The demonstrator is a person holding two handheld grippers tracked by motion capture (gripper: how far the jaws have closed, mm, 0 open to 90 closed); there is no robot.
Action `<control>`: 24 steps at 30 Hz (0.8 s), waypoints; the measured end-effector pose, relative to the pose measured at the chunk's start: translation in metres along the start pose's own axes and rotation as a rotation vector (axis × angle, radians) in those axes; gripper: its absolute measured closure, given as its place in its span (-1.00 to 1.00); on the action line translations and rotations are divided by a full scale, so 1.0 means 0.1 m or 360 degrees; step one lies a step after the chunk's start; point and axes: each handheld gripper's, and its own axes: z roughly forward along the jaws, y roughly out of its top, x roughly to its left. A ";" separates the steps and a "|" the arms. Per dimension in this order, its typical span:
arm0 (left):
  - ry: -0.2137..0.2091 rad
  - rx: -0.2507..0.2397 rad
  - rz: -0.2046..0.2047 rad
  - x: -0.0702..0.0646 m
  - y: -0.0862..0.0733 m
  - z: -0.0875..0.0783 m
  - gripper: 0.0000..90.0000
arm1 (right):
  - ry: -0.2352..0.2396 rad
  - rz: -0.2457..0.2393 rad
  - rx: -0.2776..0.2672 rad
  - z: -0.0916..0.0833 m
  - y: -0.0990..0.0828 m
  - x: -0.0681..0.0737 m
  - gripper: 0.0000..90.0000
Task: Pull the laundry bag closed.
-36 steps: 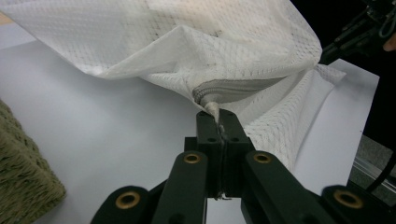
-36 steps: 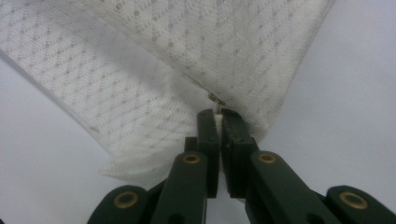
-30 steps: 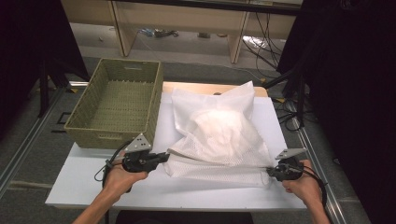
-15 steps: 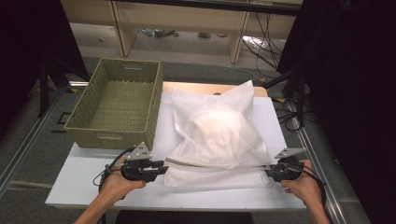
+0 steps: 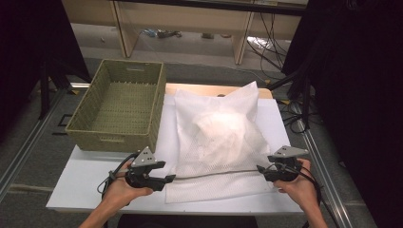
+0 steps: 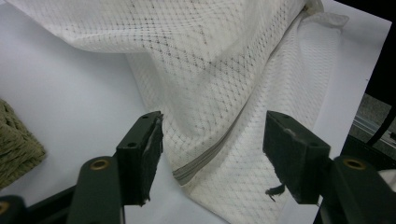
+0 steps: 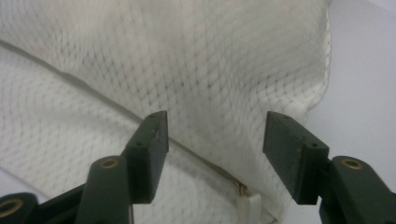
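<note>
**Both grippers off the mesh bag, jaws apart**

Your left gripper (image 5: pixel 170 178) sits at the near-left end of the white mesh bag (image 5: pixel 223 142), your right gripper (image 5: pixel 259 168) at the near-right end. Both sets of jaws have just been opening; neither is pinching anything now.

Left gripper view: left gripper (image 6: pixel 212 154) has the jaws spread wide, the grey zipper (image 6: pixel 210 154) running diagonally through the gap between them, pads clear of the mesh on both sides. Zipper end lies near the left pad, not touching it.

Right gripper view: right gripper (image 7: pixel 215 149) also spread, mesh bag (image 7: pixel 187 70) bulging up beyond the jaws. The zipper pull (image 7: pixel 247 205), a small white tab, lies low between the jaws, nearer the right one. Pads not pressing the fabric.

Bag position: flat on the white table (image 5: pixel 85 190), mid to right of it, near edge toward you. There's a rounded white lump inside, toward the middle. The zipper (image 5: pixel 214 174) stretches almost straight between your two grippers along the near part of the bag. Far corner of the bag sticks up in a peak.

Woven basket (image 5: pixel 114 137) stands at the left rear of the table, just beside the bag's left edge. Whether they touch, can't tell.
</note>
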 end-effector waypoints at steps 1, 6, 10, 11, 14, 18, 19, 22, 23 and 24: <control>0.0002 -0.0017 -0.0025 0.00 0.00 0.00 -0.18 | 0.0005 0.0014 -0.0007 0.01 0.01 0.00 -0.10; 0.0042 -0.0026 -0.0052 0.05 0.00 -0.01 -0.23 | -0.0007 -0.0009 -0.0108 0.00 0.04 0.04 -0.13; 0.0065 -0.0044 -0.0090 0.08 0.00 -0.01 -0.26 | 0.0005 -0.0012 -0.0177 0.01 0.05 0.05 -0.21; 0.0074 -0.0040 -0.0094 0.08 0.00 -0.01 -0.27 | 0.0024 0.0021 -0.0189 0.01 0.06 0.07 -0.24; 0.0068 -0.0008 -0.0075 0.12 -0.01 -0.01 -0.28 | 0.0081 0.0024 -0.0195 0.01 0.06 0.07 -0.37; 0.0068 -0.0033 -0.0112 0.11 -0.02 -0.02 -0.29 | 0.0092 0.0044 -0.0222 0.01 0.04 0.09 -0.53; 0.0079 -0.0019 -0.0075 0.12 -0.03 -0.03 -0.30 | 0.0093 0.0043 -0.0249 0.01 0.04 0.09 -0.57; 0.0078 -0.0019 -0.0091 0.11 -0.03 -0.03 -0.31 | 0.0113 0.0070 -0.0322 -0.02 0.03 0.13 -0.61; 0.0075 -0.0043 -0.0111 0.09 -0.03 -0.02 -0.31 | 0.0128 0.0068 -0.0333 -0.04 0.03 0.14 -0.62; 0.0067 -0.0037 -0.0114 0.09 -0.03 -0.02 -0.31 | 0.0115 0.0058 -0.0362 -0.05 0.01 0.16 -0.62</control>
